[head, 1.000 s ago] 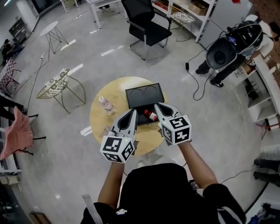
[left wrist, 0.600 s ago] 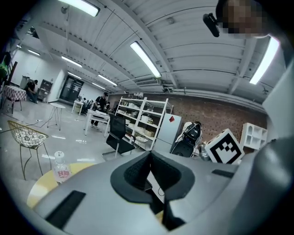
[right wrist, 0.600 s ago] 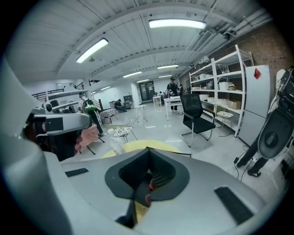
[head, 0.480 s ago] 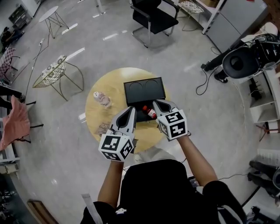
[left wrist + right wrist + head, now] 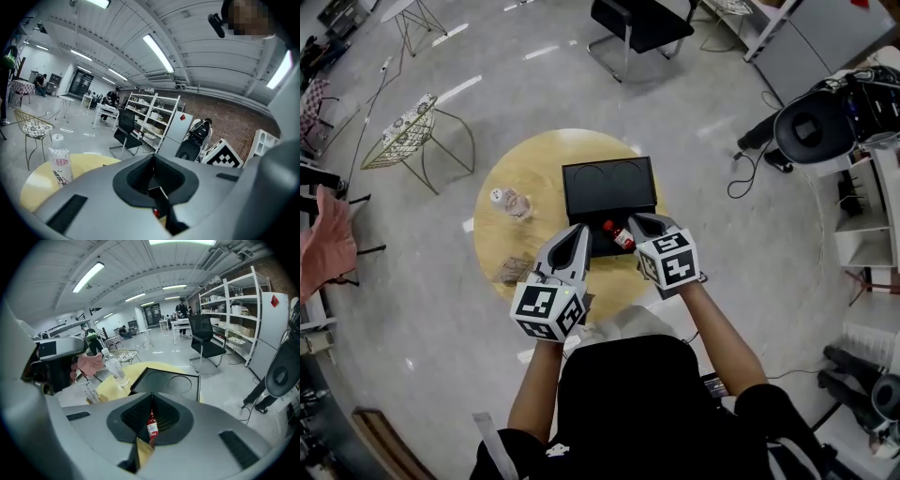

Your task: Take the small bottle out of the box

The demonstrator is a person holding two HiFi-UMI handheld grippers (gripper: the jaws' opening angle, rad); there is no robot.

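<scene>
A small red bottle (image 5: 620,235) with a white label lies on its side in the low black box (image 5: 602,249) on the round yellow table (image 5: 546,159). The box's lid (image 5: 609,187), with two round recesses, stands open behind it. My right gripper (image 5: 639,222) is shut and empty, its tip just right of the bottle. In the right gripper view the bottle (image 5: 151,425) shows beyond the closed jaws. My left gripper (image 5: 577,233) is shut too, at the box's front left corner. Only a red speck of the bottle (image 5: 155,213) shows in the left gripper view.
A clear water bottle (image 5: 512,202) stands upright on the table left of the box. A small brown packet (image 5: 514,271) lies near the table's front left edge. A wire chair (image 5: 406,131) and a black office chair (image 5: 642,21) stand on the floor behind.
The head view has shifted, so the table sits higher and more to the left. Both grippers stay shut at the front of the box, the right one close by the bottle.
</scene>
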